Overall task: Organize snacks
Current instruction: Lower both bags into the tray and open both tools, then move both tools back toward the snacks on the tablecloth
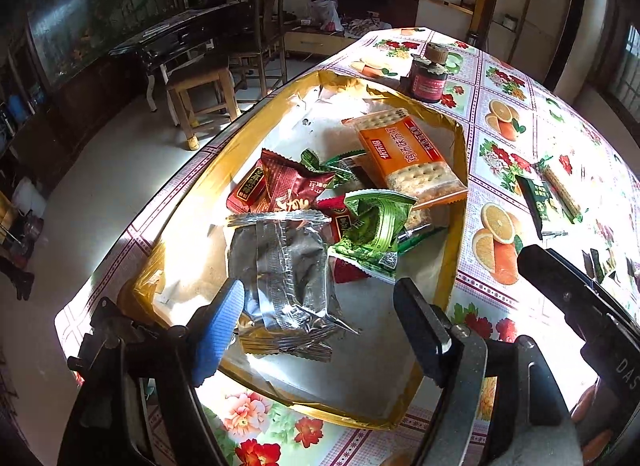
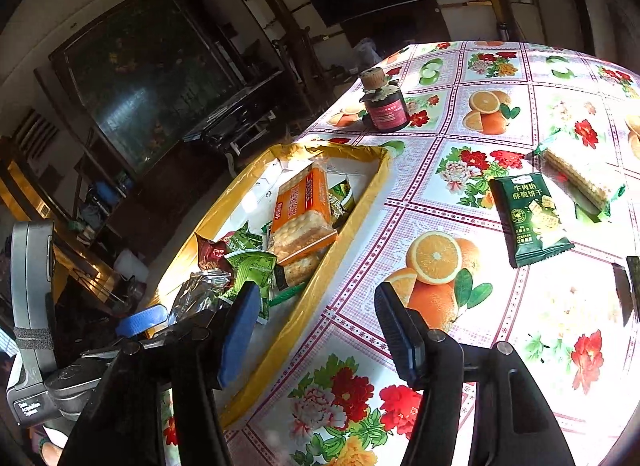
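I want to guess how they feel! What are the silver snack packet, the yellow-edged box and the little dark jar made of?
Silver snack packet: probably foil-like plastic film; it is shiny, crinkled, with crimped ends.
Yellow-edged box: looks like cardboard with glossy yellow tape on its rim; the walls bend and wrinkle.
Little dark jar: likely glass, dark and glossy, with a cork-looking stopper.

A flowered tablecloth point(image 2: 472, 201) carries a gold-rimmed box point(image 2: 352, 221), jar point(image 2: 386, 107) and snack packets point(image 2: 532, 217).

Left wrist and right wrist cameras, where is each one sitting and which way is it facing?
Left wrist: above the gold-rimmed box, angled down at its snacks; own open left gripper shows.
Right wrist: over the tablecloth right of the box, own open right gripper empty.
Shared: box, orange cracker pack, dark jar, green packet.
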